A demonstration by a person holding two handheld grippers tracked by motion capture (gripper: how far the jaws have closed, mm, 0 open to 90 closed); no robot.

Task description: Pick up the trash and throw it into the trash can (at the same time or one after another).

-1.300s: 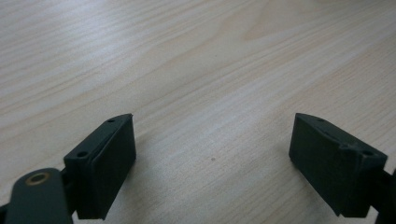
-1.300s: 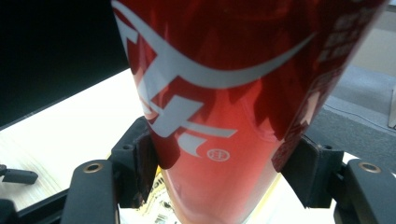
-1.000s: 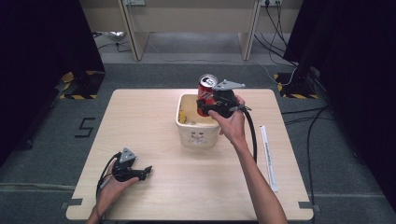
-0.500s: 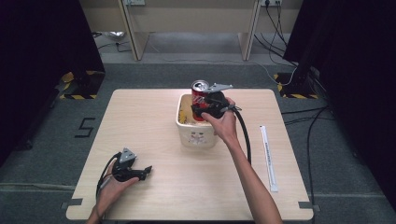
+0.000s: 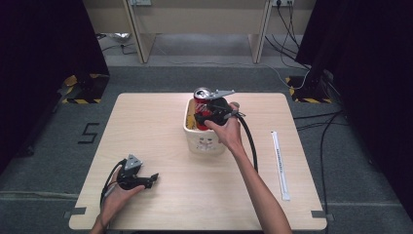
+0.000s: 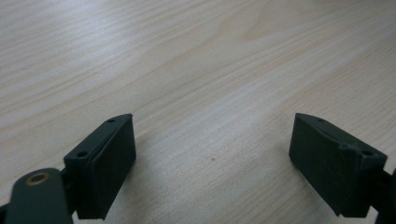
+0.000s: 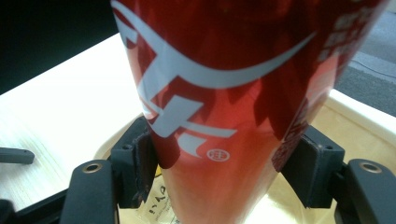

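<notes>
A light wooden table (image 5: 146, 141) stands on grey carpet floor (image 5: 53, 161). Left of the table, a black "5" (image 5: 88, 132) is marked on the floor. Beyond the table stands a pale wooden desk (image 5: 195, 19) (cables trail beneath it). Black curtains (image 5: 44, 48) hang either side of the table, with yellow-black hazard tape (image 5: 78, 87) at their feet.

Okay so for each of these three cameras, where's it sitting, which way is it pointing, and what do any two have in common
High view: above the person's side, looking forward and down at the table; both forearms, left gripper and right gripper show.
Left gripper view: on the left gripper, facing bare tabletop between open jaws.
Right gripper view: on the right gripper, facing the red can it grips.
Shared: high and right gripper views show can and white tub.
</notes>
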